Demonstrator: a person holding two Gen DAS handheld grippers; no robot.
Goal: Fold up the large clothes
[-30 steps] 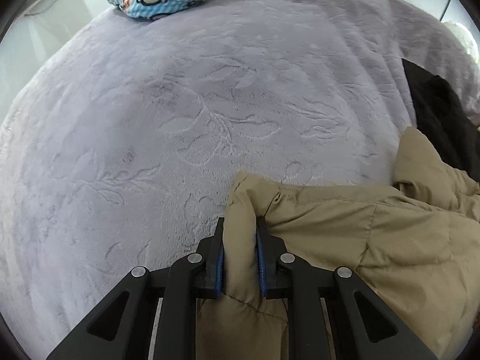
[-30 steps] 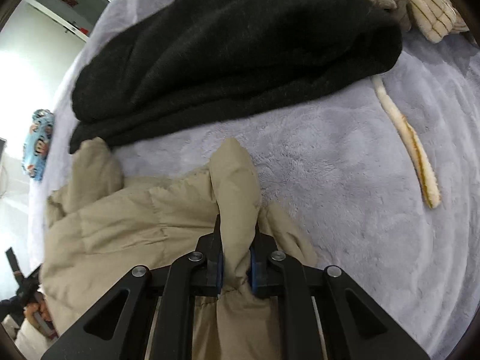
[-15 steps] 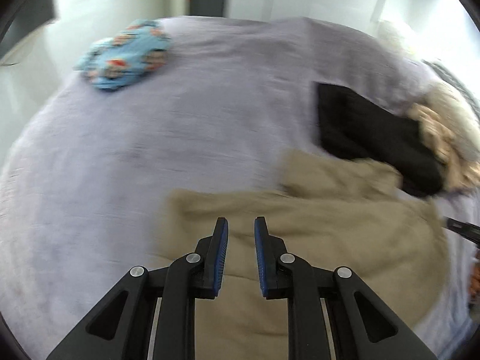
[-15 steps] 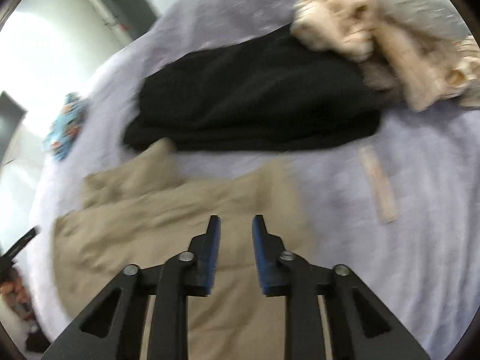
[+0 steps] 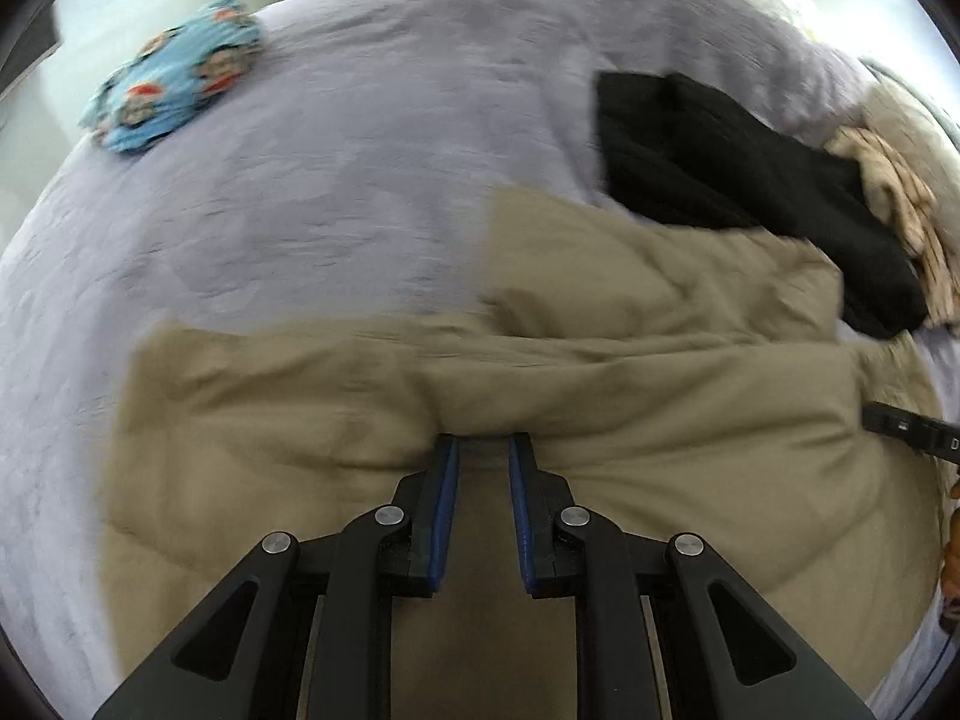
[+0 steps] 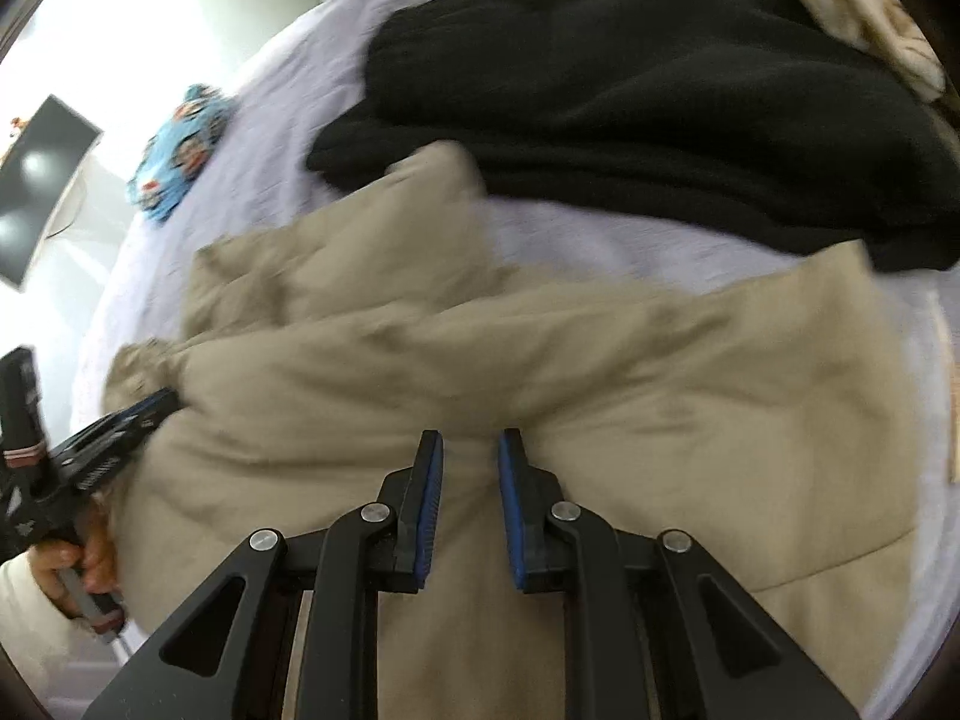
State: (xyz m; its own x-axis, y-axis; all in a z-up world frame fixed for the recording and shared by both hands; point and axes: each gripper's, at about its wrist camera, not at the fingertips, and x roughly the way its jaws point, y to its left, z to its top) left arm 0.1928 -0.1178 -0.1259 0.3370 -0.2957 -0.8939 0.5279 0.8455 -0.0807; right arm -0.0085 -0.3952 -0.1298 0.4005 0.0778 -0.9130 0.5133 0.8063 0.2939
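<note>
Where puffy tan jacket (image 5: 630, 396) lies (quilted, creased), left gripper (image 5: 483, 450), right gripper (image 6: 471, 441) gape.

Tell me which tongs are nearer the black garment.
Right. The right tongs hover over the tan jacket just below the black garment; the left tongs sit farther off, toward its left.

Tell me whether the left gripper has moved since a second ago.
Yes. The left gripper let go of the puffy tan jacket and pulled back; the blue monkey-print pillow looks farther away.
</note>
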